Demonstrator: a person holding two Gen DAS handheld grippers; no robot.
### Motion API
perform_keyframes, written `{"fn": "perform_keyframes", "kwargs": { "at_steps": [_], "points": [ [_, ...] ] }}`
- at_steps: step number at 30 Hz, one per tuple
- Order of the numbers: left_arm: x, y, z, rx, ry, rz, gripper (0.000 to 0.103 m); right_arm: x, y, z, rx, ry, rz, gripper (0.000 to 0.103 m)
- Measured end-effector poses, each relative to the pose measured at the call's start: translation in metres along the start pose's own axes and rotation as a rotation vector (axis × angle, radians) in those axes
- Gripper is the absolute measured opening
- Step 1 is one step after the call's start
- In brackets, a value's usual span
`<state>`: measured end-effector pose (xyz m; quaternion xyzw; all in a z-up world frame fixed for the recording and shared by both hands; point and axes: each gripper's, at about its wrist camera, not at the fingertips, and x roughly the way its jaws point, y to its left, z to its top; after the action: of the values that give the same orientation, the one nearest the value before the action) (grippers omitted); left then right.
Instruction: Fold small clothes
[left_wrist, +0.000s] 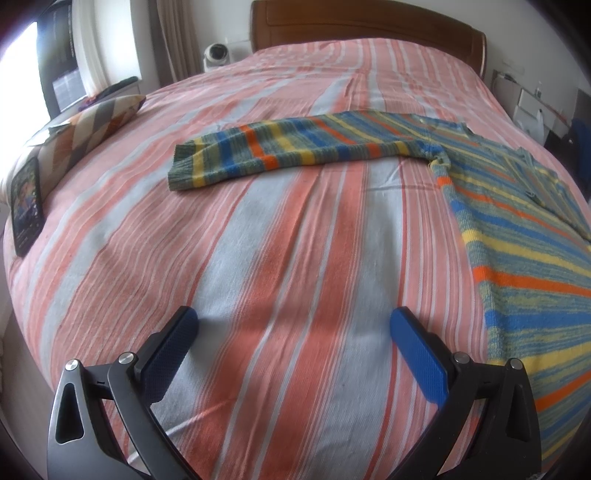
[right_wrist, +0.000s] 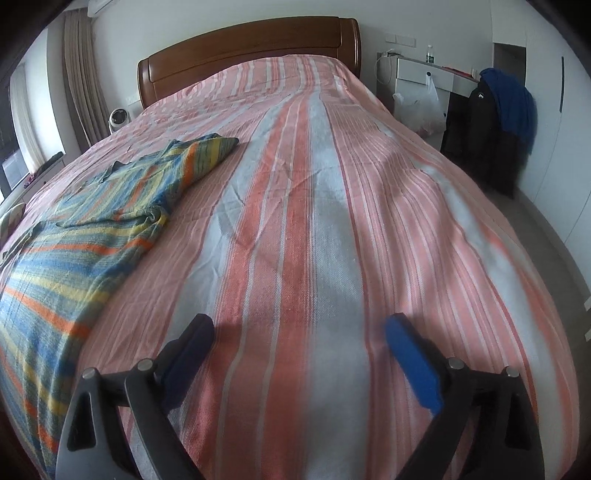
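Left tongs (left_wrist: 293, 325): spread wide, gripping nothing, above the bare striped bed (left_wrist: 258, 258). Right tongs (right_wrist: 299, 332): spread wide, likewise unloaded. The striped sweater (left_wrist: 517, 229) lies flat between them, one sleeve extending left.

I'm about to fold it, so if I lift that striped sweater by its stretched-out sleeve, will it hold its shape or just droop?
The striped sweater will probably droop: it's a soft knit lying limp on the bedspread. The sleeve would likely stretch and sag, dragging the body behind it. Pushing it may bunch it, as at the rumpled armpit.
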<state>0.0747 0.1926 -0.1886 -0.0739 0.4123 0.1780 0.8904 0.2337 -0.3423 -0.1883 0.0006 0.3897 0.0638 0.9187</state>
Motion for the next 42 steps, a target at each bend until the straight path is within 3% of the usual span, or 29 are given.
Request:
{"fn": "perform_keyframes", "kwargs": {
  "at_steps": [10,15,17,20,23,25,29,34,42],
  "points": [
    [0.001,-0.001,0.000,0.007,-0.005,0.003,0.103,0.001,-0.005,0.000,0.018,-0.004,0.027,0.095],
    [0.001,-0.002,0.000,0.008,-0.006,0.003,0.103,-0.006,-0.001,0.013,-0.025,0.066,0.029,0.095],
    [0.001,-0.002,0.000,0.008,-0.006,0.003,0.103,-0.022,-0.002,0.017,-0.035,0.038,0.075,0.095],
    [0.001,-0.002,-0.001,0.009,-0.007,0.004,0.103,-0.035,-0.005,0.016,-0.063,-0.004,0.078,0.095],
    [0.001,-0.002,-0.001,0.010,-0.008,0.003,0.103,-0.021,-0.024,0.000,-0.020,0.030,0.049,0.095],
    [0.001,-0.002,-0.001,0.010,-0.009,0.004,0.103,-0.016,-0.031,-0.011,0.024,-0.019,0.076,0.095],
    [0.001,-0.003,-0.001,0.011,-0.009,0.005,0.103,-0.012,-0.021,-0.014,-0.017,-0.040,0.025,0.096],
    [0.002,-0.003,-0.001,0.013,-0.012,0.005,0.103,-0.012,-0.030,-0.016,0.021,-0.064,0.081,0.096],
    [0.004,-0.001,0.002,0.016,-0.020,0.006,0.103,-0.011,-0.027,-0.019,0.012,-0.076,0.068,0.096]
  ]
}}
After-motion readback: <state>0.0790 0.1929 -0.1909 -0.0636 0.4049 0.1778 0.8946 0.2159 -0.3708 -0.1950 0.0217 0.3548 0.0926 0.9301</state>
